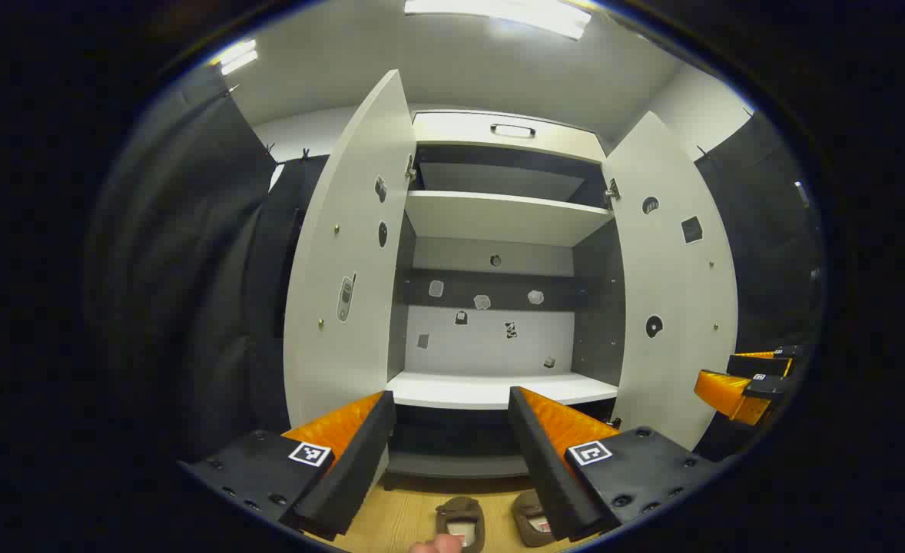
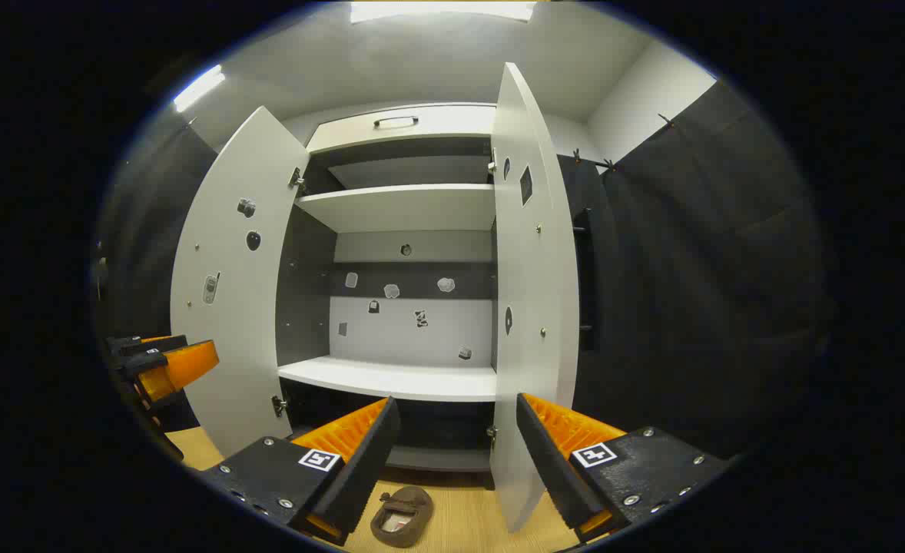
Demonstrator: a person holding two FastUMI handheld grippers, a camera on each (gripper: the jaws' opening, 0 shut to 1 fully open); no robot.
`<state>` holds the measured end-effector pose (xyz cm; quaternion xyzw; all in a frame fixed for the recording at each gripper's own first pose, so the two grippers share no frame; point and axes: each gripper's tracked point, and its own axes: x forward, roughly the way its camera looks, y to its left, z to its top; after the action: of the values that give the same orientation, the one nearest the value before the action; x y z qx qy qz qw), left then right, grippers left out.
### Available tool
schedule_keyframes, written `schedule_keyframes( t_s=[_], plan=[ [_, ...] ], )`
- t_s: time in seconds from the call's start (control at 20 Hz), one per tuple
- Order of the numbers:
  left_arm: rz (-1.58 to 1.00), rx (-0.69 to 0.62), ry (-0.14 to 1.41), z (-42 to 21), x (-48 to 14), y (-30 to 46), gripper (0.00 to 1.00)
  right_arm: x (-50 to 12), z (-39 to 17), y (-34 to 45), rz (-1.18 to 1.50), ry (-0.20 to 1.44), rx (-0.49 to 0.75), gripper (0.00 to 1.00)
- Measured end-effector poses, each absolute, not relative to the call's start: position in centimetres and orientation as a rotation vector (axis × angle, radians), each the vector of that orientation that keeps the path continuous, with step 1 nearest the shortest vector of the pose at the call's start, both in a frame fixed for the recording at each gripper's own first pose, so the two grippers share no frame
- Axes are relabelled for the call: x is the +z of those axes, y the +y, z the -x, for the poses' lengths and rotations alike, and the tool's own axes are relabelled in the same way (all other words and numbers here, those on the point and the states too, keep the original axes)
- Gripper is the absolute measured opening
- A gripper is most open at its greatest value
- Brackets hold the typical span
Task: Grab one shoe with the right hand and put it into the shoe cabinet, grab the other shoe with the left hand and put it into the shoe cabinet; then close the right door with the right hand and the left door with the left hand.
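Shoe cabinet [image 1: 498, 219]: white, both doors [image 1: 349, 253] open, shelves bare. Two brown shoes [image 1: 460, 522] side by side on floor before it.

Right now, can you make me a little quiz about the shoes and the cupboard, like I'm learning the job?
1. True or false: both doors of the shoe cabinet are shut.
2. Where are the two shoes? A) on the middle shelf B) on the floor in front of the cabinet C) held in a tool
3. Fill in: the left tool and the right tool are both ____ and hold nothing.

Key:
1. False. The left door and right door both stand open.
2. B. Both shoes lie on the wooden floor below the cabinet.
3. Open.
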<state>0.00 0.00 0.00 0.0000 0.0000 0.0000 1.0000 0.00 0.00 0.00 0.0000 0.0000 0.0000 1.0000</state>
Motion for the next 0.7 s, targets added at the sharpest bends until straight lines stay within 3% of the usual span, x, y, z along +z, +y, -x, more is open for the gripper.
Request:
schedule_keyframes(
  t_s=[0.15, 0.35, 0.65, 0.7],
  plan=[
    [-0.001, 0.004, 0.002, 0.1, -0.1, 0.2, 0.96, -0.1, -0.2, 0.2, 0.002, -0.001, 0.005, 0.94],
    [-0.004, 0.013, 0.004, 0.0, -0.1, 0.5, 0.96, 0.0, -0.6, 0.5, 0.001, -0.002, 0.010, 0.97],
    [-0.023, 0.017, -0.007, 0.0, 0.2, 0.7, 0.96, 0.6, -1.0, 1.0, 0.000, -0.019, 0.018, 0.94],
    [-0.021, 0.015, -0.006, 0.0, 0.1, 0.7, 0.96, 0.6, -1.1, 1.1, 0.001, -0.020, 0.020, 0.97]
  ],
)
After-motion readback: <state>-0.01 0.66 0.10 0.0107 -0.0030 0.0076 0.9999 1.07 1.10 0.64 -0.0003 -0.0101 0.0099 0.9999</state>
